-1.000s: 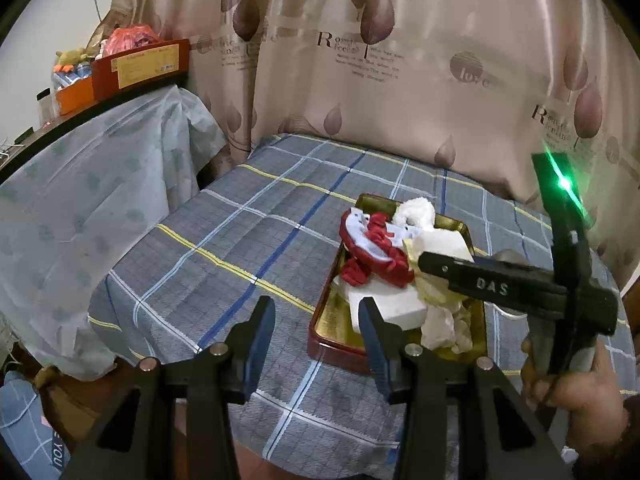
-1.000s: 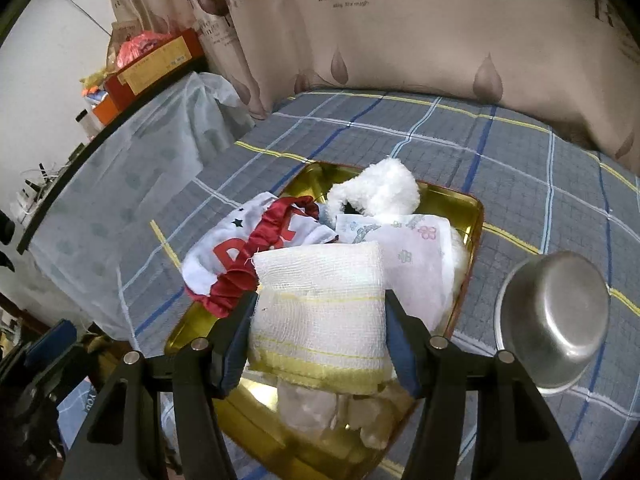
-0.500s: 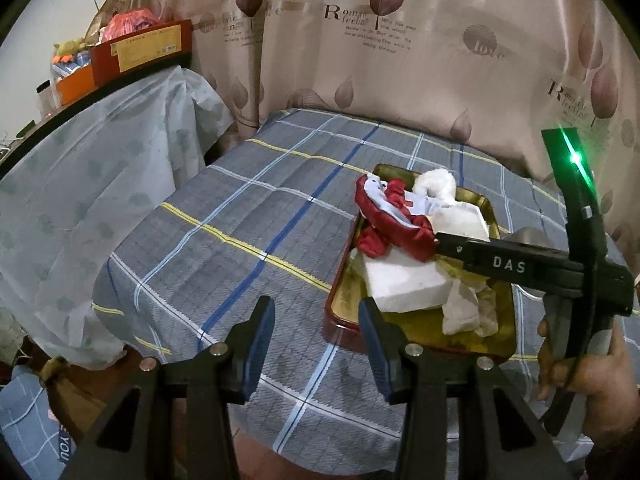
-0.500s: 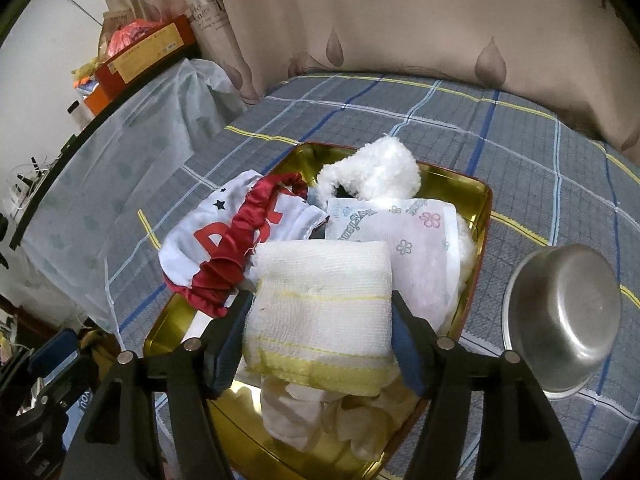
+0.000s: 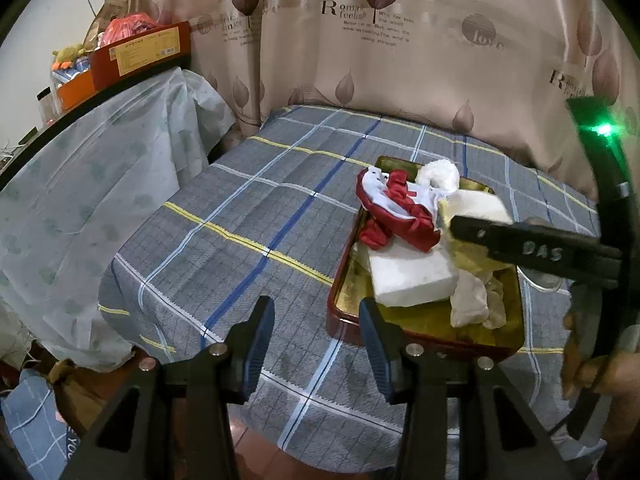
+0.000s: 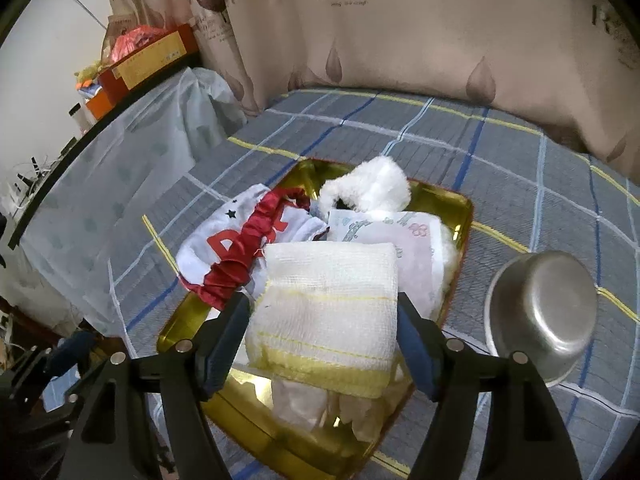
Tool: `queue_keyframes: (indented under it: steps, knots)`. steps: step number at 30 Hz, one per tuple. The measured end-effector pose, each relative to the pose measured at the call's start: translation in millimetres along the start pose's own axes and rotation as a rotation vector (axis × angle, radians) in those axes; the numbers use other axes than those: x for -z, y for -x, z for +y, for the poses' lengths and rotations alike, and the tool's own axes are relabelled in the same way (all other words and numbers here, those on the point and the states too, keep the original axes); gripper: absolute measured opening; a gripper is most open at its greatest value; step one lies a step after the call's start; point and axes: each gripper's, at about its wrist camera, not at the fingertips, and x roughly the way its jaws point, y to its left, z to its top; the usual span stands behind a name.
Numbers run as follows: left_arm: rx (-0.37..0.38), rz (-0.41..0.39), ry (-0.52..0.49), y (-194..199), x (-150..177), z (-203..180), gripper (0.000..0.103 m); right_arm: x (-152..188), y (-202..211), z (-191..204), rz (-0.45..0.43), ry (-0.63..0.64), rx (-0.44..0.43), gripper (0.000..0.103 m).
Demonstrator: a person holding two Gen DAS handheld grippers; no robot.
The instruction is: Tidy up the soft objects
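Right gripper (image 6: 322, 340) jaws opening, folded gauze towel (image 6: 328, 312) between pads, atop pile in gold tray (image 6: 464, 208); release judged underway

Towel judged light, limp, compressible; best pinched across folded thickness mid-length

Left gripper (image 5: 316, 340) wide, nothing held, tray corner just ahead-right

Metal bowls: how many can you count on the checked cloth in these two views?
1. The metal bowl stands on the checked cloth right of the gold tray; in the left view the right gripper mostly hides it. More may lie out of view.
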Motion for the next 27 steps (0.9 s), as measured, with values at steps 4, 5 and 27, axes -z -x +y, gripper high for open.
queue_keyframes:
  steps: [4,5,27]
  knots:
    - [-0.013,-0.012,-0.006,0,1,-1,0.045,5,23,-2,-0.053,-0.012,-0.009,0.070]
    - [-0.016,-0.015,-0.008,0,2,0,0.045,8,31,-2,-0.073,-0.014,-0.012,0.070]
    - [0.074,-0.186,-0.004,26,10,-9,0.046,96,152,13,-0.460,0.055,0.231,0.102]
